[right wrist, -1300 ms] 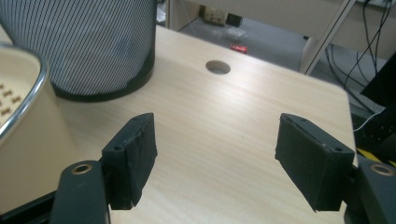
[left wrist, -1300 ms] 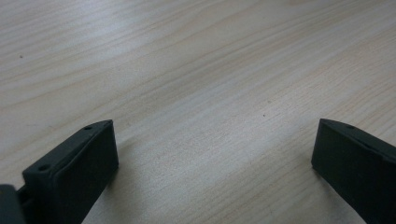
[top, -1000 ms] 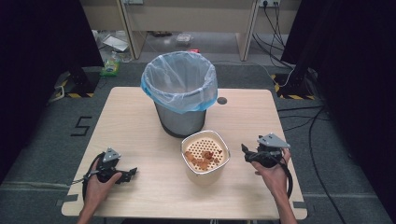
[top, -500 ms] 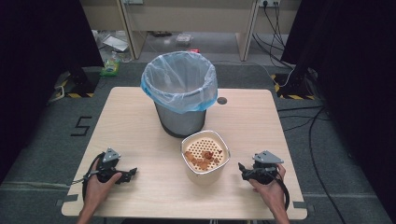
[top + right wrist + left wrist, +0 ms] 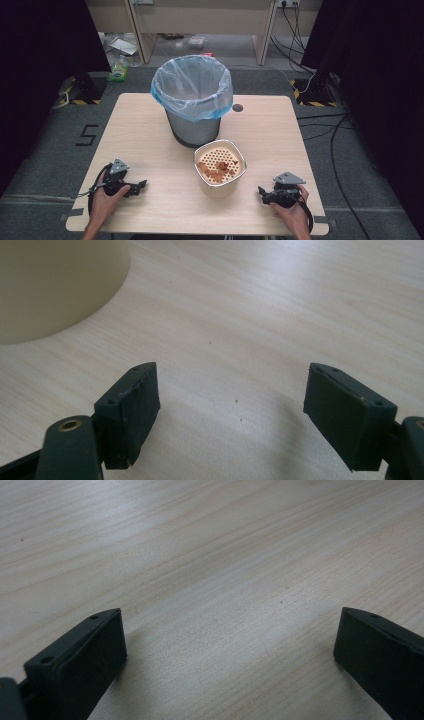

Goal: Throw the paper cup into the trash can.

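On the light wooden table [image 5: 150, 125], a grey round waste bin lined with a pale blue plastic bag [image 5: 192, 102] stands in the middle, and just in front of it stands a cream round container with a perforated insert holding brown food pieces [image 5: 219, 167]. The left gripper [image 5: 136, 186] rests low near the front left edge with its jaws spread wide and nothing between them. The right gripper [image 5: 263, 192] rests near the front right edge, also spread and empty, with the cream container near its left side.
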Available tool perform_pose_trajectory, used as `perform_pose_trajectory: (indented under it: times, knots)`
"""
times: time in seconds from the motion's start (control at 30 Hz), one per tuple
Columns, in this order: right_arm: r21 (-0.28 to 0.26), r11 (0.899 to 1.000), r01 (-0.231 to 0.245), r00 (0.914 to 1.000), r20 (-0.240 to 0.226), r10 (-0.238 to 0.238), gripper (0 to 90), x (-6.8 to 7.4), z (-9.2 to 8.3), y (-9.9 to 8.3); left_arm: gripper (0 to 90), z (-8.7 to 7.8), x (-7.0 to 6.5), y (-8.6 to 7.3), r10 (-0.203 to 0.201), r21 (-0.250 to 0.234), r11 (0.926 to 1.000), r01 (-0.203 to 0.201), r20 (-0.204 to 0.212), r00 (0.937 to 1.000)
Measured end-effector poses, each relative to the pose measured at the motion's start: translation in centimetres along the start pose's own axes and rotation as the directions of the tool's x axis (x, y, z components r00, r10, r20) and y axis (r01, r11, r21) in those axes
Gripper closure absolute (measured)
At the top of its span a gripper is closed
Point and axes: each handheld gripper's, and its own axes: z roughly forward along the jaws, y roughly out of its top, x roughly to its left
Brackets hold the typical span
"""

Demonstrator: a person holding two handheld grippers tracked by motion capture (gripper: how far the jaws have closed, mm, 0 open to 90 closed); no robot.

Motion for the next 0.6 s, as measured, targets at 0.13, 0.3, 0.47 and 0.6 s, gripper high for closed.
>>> perform_pose_trajectory:
  times: [0.13,0.3,0.47,0.6]
  knots:
    - [0.023,1.0,-0.009,0.9999,-0.01,0.009,22.1,0.07,0.21,-0.41,0.0,-0.01,0.0,-0.01,0.0,0.0,1.0,0.0,0.0,1.0]
    - [0.004,1.0,-0.01,0.9998,-0.019,0.01,24.0,0.09,0.35,-0.49,0.0,-0.01,0.0,-0.01,0.0,-0.001,1.0,0.0,0.001,1.0]
    - [-0.009,1.0,-0.009,0.9995,-0.031,0.008,21.9,0.13,0.52,-0.6,0.0,-0.02,0.0,-0.03,0.0,-0.001,1.0,0.0,0.002,1.0]
    - [-0.01,1.0,-0.007,0.9995,-0.031,0.007,21.2,0.15,0.57,-0.6,0.0,-0.04,0.0,-0.05,0.0,-0.001,1.0,0.0,0.002,1.0]
